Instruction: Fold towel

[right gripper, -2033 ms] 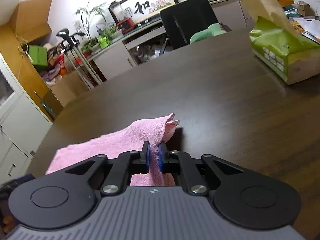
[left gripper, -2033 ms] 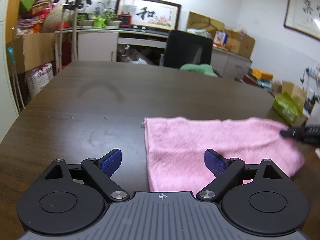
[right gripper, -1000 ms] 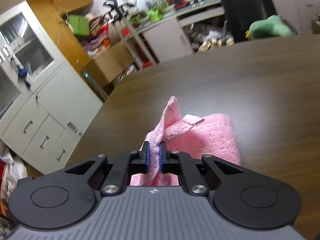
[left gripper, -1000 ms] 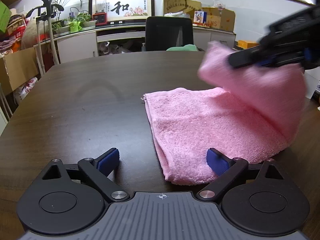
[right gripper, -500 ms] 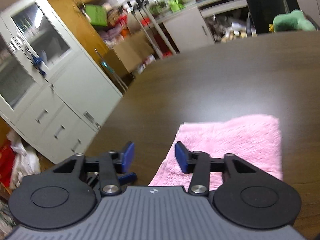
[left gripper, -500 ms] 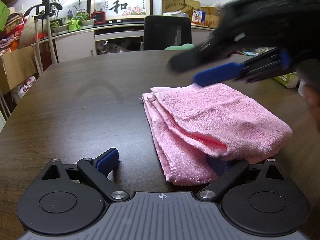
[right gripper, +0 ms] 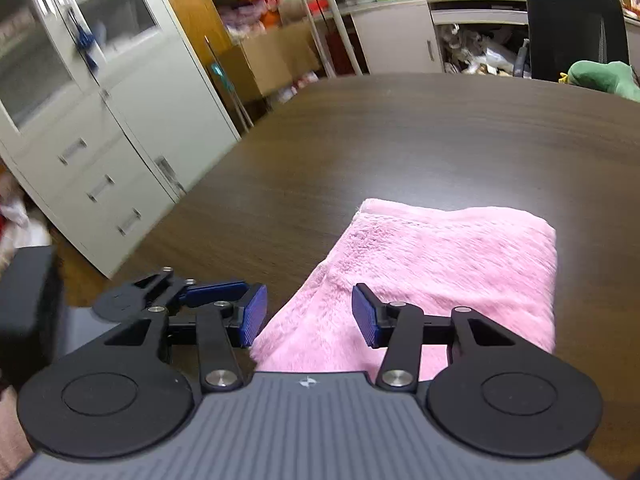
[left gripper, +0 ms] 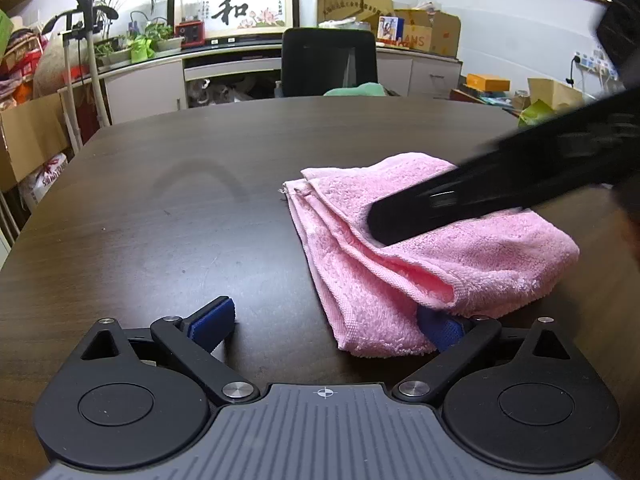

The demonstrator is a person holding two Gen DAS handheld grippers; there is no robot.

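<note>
Towel: the pink towel (left gripper: pixel 432 240) lies folded over on itself on the dark wooden desk (left gripper: pixel 200 200), its upper layer lapping the lower one.
Left hand-held gripper (left gripper: pixel 326 322): low at the towel's near corner, jaws spread wide; one blue pad on bare desk, the other tucked under the towel's edge.
Right hand-held gripper (right gripper: pixel 306 316): over the towel, jaws having just been opening, now parted with nothing pinched between them.
</note>
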